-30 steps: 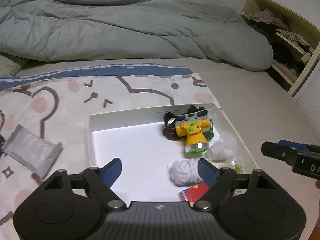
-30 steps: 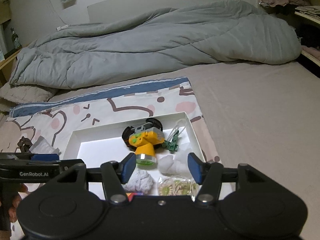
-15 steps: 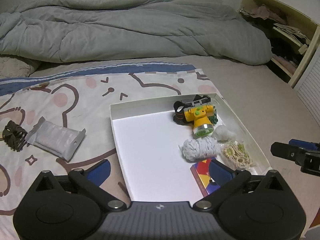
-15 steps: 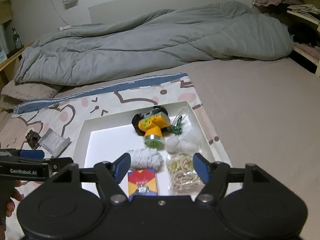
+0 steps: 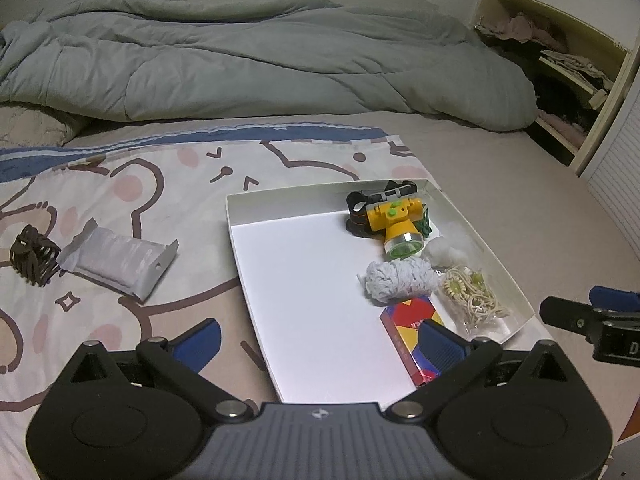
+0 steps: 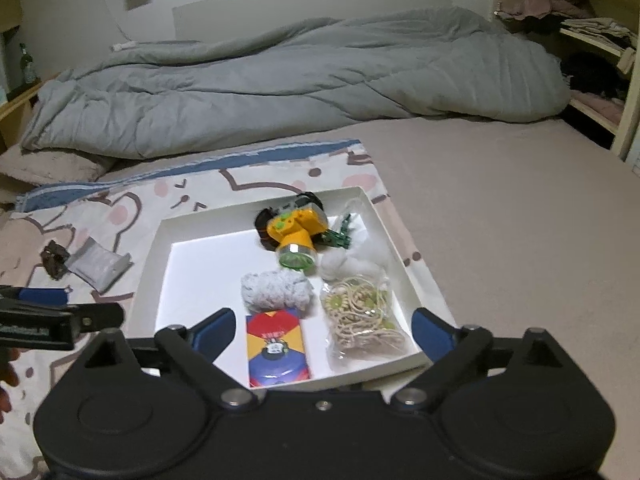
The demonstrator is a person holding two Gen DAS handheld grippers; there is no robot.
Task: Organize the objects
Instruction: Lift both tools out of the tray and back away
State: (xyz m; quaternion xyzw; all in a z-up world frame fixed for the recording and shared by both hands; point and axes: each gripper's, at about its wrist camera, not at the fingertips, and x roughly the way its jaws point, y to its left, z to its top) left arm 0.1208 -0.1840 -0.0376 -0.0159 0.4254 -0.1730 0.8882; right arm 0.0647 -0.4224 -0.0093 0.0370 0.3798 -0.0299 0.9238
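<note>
I judge most is done: headlamp [image 5: 394, 220], yarn [image 5: 400, 280], card box [image 6: 276, 346] and bead bag [image 6: 360, 320] lie in the tray [image 5: 256, 200]. Left of it on the bed, a packet [image 5: 120, 258] and probably a hair claw [image 5: 30, 254] remain. Left tongs [image 5: 316, 340] gape empty; right tongs [image 6: 322, 326] are opening, empty.

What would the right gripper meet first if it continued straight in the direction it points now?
Probably the near wall of the white tray, then the colourful card box lying just behind it, between the fingers' lines. The right gripper is empty, its jaws opening. Depth is hard to judge in this fisheye view.
</note>
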